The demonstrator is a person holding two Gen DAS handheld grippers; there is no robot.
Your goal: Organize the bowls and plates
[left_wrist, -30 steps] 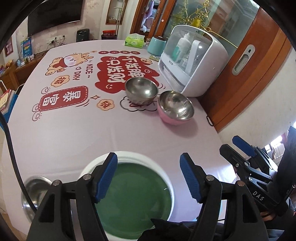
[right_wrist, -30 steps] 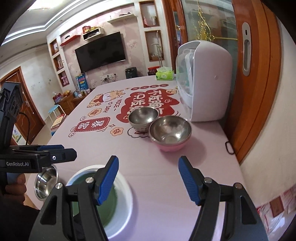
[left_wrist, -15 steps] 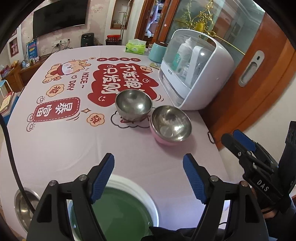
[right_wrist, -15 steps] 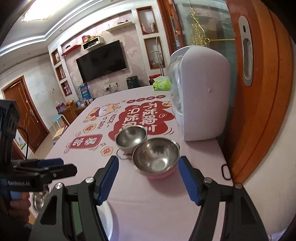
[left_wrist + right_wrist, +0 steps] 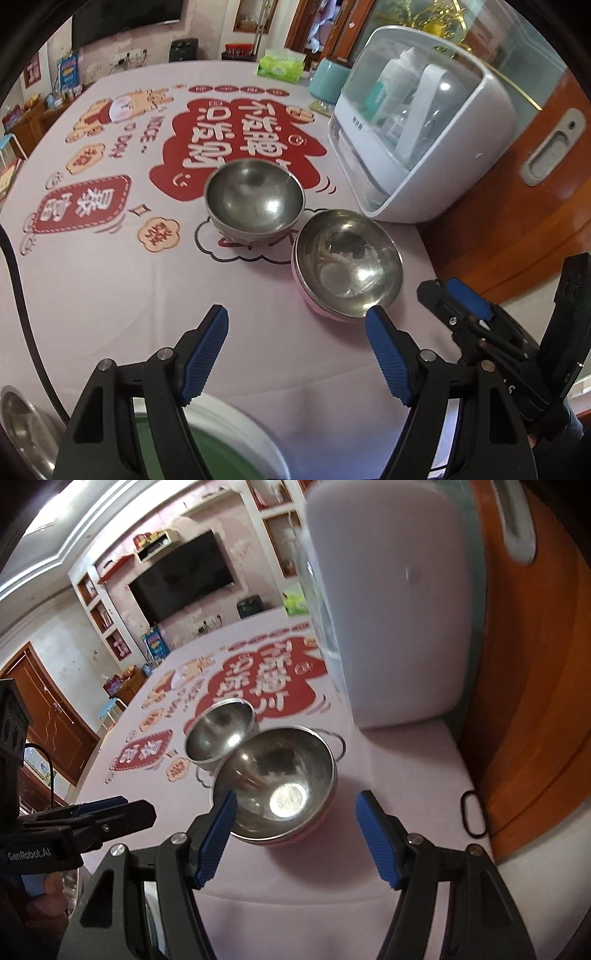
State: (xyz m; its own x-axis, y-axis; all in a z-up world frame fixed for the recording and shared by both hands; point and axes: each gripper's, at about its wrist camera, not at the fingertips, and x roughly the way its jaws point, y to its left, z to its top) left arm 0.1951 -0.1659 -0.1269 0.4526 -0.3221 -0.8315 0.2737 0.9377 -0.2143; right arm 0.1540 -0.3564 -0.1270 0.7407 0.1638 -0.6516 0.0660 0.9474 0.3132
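A steel bowl with a pink outside (image 5: 347,266) (image 5: 280,782) sits on the pink tablecloth, touching a plain steel bowl (image 5: 255,197) (image 5: 218,734) behind it. My right gripper (image 5: 295,830) is open, close in front of the pink bowl, its left fingertip by the rim. It also shows at the right of the left wrist view (image 5: 458,299). My left gripper (image 5: 295,354) is open and empty over the cloth, short of both bowls. A green plate with a white rim (image 5: 236,439) lies under it. A third steel bowl (image 5: 22,424) sits at the near left.
A white cabinet with a clear dome lid (image 5: 417,125) (image 5: 384,620) stands right of the bowls. A tissue box (image 5: 281,66) and a teal jar (image 5: 328,85) stand at the far side. An orange wooden door (image 5: 535,701) runs along the table's right edge.
Both grippers have moved forward toward the two bowls. The green plate has slid lower in both views. The right gripper has closed in on the pink bowl. Both stay open.
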